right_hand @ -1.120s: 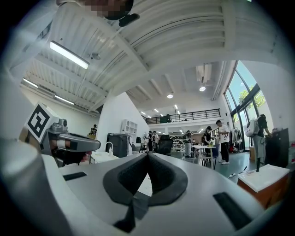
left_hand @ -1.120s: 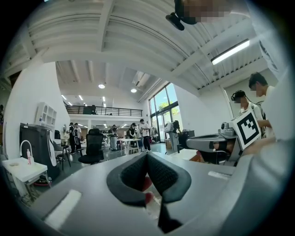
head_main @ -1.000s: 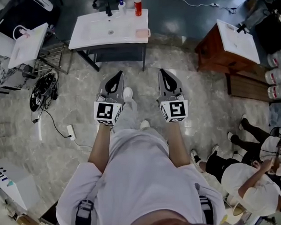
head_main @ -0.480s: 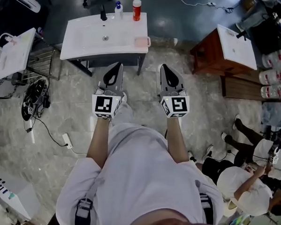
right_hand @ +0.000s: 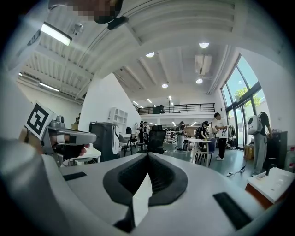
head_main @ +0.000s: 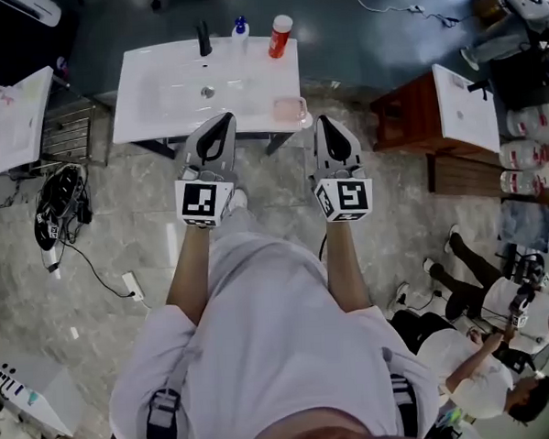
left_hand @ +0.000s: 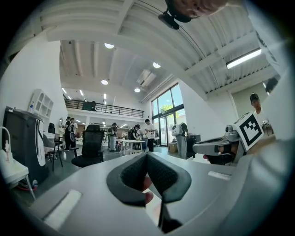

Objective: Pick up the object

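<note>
Closer now: white washbasin counter (head_main: 158, 96) meets tips of left gripper (head_main: 222, 123) and right gripper (head_main: 325, 124).
Both jaws clenched, empty; approach only. Likely object, red white-capped bottle (head_main: 280, 36), stands at counter's far edge.

Left gripper (head_main: 223, 120) covers part of the basin (head_main: 149, 101) edge; pink item (head_main: 289, 109) too small to identify

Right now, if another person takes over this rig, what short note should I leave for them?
Left claw: shut, empty, held over the near edge of the sink.
Right claw: shut, empty, held near the pink dish at the sink's right corner.
Things: red bottle and small blue-capped bottle stand at the sink's far edge by the tap.
Done: nothing picked up.
Left: open a claw, reach in, grasp the object.
</note>
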### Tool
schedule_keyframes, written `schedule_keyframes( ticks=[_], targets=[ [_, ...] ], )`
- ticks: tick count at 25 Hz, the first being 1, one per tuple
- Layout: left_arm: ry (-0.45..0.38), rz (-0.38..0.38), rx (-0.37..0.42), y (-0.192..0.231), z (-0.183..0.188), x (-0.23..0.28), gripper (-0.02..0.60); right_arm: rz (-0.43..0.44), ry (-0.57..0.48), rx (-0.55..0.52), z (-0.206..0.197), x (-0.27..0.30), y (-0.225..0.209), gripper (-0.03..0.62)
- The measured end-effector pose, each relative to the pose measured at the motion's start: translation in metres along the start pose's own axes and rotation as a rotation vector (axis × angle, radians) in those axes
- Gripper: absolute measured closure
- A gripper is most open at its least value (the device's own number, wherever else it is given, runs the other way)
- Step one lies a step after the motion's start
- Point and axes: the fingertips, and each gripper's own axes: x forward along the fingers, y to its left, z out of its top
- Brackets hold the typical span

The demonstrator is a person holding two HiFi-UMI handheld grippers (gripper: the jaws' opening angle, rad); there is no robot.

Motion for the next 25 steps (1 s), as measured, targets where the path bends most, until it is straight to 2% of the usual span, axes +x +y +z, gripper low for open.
schedule_keyframes(
  ticks=[10,18,23,25],
  targets=[
    [0.021,-0.058,-0.04,0.028,-0.018,0.053,0.583,-0.061,0.084,-0.015,-0.022,0.047,-0.018,0.594],
    [0.042,-0.034,-0.006,0.02,-0.016,0.063,0.583,-0.056,0.119,0.009,-0.047,0.063,-0.045,0.581],
    [0.059,-0.005,0.016,0.019,-0.016,0.069,0.583,-0.034,0.145,0.032,-0.071,0.071,-0.061,0.492],
    [0.069,0.005,0.022,0.019,-0.017,0.072,0.583,-0.027,0.157,0.045,-0.079,0.075,-0.066,0.437]
  ],
)
